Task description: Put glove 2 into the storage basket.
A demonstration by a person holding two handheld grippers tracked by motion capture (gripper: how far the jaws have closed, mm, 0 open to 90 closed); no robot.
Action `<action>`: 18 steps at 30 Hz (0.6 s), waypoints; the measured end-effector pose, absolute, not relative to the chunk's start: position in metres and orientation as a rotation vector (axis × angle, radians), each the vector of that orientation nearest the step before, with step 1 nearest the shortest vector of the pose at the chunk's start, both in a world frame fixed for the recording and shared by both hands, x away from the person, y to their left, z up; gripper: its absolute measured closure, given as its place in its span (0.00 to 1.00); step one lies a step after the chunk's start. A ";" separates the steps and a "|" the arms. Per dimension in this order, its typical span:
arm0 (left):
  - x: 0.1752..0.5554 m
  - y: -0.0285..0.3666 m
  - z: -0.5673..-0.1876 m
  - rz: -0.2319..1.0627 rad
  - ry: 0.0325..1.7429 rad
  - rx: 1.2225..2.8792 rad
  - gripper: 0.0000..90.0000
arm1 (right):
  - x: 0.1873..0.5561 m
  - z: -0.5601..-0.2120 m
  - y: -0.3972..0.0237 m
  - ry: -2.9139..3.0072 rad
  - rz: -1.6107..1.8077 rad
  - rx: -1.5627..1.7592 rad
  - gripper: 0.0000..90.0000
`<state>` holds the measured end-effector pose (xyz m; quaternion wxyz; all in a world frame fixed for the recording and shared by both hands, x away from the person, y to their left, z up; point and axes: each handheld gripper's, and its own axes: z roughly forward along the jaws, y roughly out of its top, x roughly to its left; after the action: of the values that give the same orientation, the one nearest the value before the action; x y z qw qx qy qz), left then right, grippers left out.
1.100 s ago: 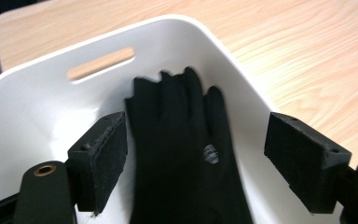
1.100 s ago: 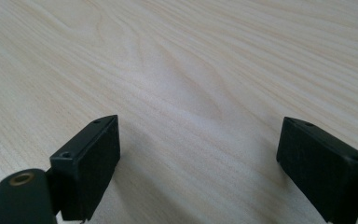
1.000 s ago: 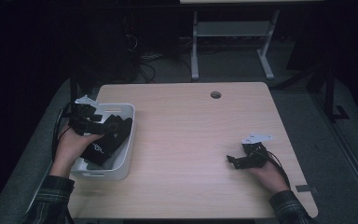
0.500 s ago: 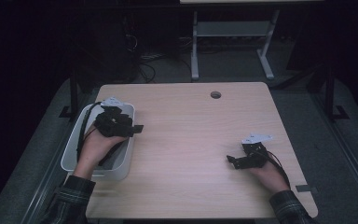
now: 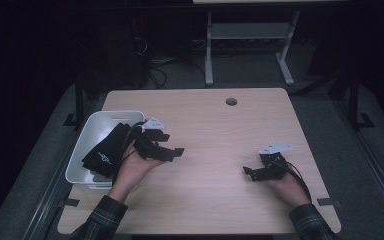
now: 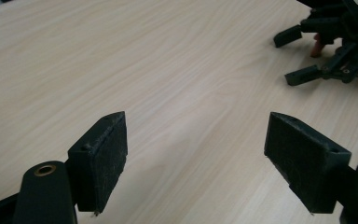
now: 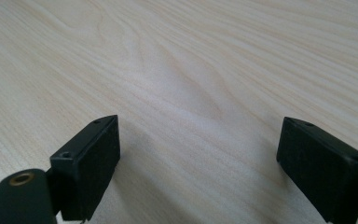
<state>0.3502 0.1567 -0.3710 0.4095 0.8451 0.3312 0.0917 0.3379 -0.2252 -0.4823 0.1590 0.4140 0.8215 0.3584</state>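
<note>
High view: black fabric bundle (image 5: 106, 152) with small white logo lies in white plastic bin (image 5: 82, 167) at left table (image 5: 215, 130) edge. Left gripper (image 5: 172, 150) just right of bin, jaws spread, empty. Right gripper (image 5: 250, 172) well apart from bin, jaws spread, empty. Table pale woodgrain, round cable hole (image 5: 231, 101); dark room, grey floor.

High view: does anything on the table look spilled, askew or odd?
Nothing stands out. The black fabric item with white print lies inside the white plastic bin at the left edge, nothing has spilled onto the light wooden table, and both grippers are open.
</note>
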 end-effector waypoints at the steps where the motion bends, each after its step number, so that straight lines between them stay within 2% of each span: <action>1: 0.348 0.153 -0.374 0.223 0.829 2.133 0.23 | 0.338 -0.482 -0.225 2.349 1.025 1.184 0.14; 12: 0.335 0.125 -0.424 0.157 0.799 2.194 0.23 | 0.338 -0.482 -0.225 2.349 1.025 1.182 0.15; 18: 0.332 0.120 -0.447 0.168 0.786 2.251 0.22 | 0.338 -0.482 -0.225 2.349 1.025 1.182 0.14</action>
<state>0.3322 0.1196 -0.4473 0.3670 0.8760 0.3061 0.0653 0.3379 -0.2252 -0.4824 0.1590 0.4134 0.8218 0.3584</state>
